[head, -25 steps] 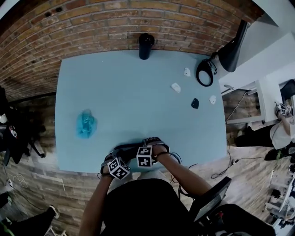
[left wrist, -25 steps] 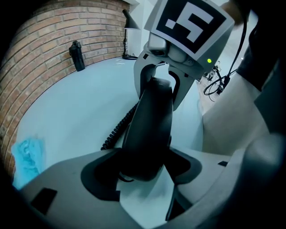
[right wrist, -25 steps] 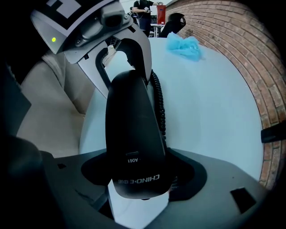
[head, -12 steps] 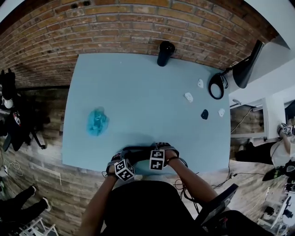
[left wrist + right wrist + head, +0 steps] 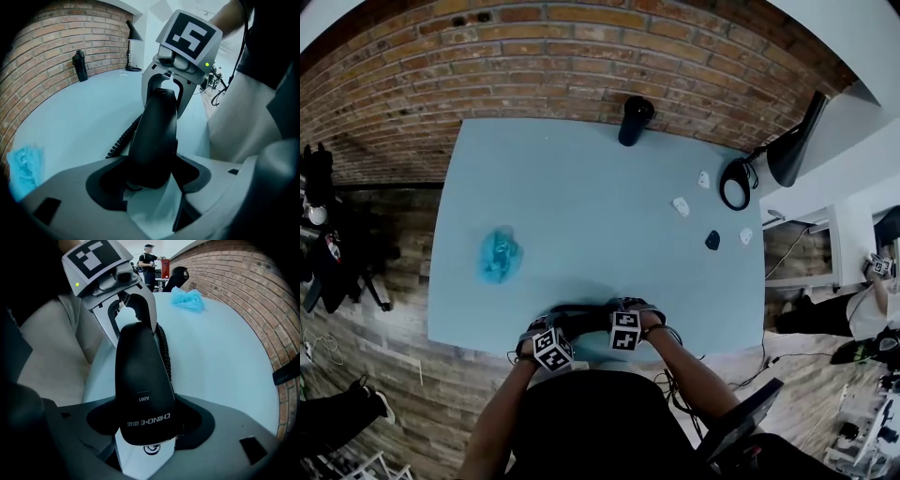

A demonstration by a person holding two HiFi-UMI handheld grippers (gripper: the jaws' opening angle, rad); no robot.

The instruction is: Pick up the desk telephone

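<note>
The black telephone handset point(image 5: 581, 321) lies crosswise at the near edge of the light-blue table point(image 5: 581, 206). My left gripper point(image 5: 546, 332) holds its left end and my right gripper point(image 5: 623, 309) its right end. In the left gripper view the handset point(image 5: 154, 136) runs up from between the left gripper's point(image 5: 152, 187) dark pads to the right gripper point(image 5: 171, 89). The right gripper's point(image 5: 145, 437) jaws have just been closing, and the printed end of the handset point(image 5: 140, 380) fills the gap between its pads. A coiled cord point(image 5: 164, 352) trails beside it.
A crumpled blue cloth point(image 5: 499, 255) lies at the left of the table. A black bottle point(image 5: 635, 120) stands at the far edge by the brick wall. A black lamp point(image 5: 787, 150) and small white and black items point(image 5: 681, 205) sit far right. A person point(image 5: 149, 258) stands beyond.
The head view has shifted a little, so the table sits lower and further right in the picture. Both grippers stay at the handset by the near edge.
</note>
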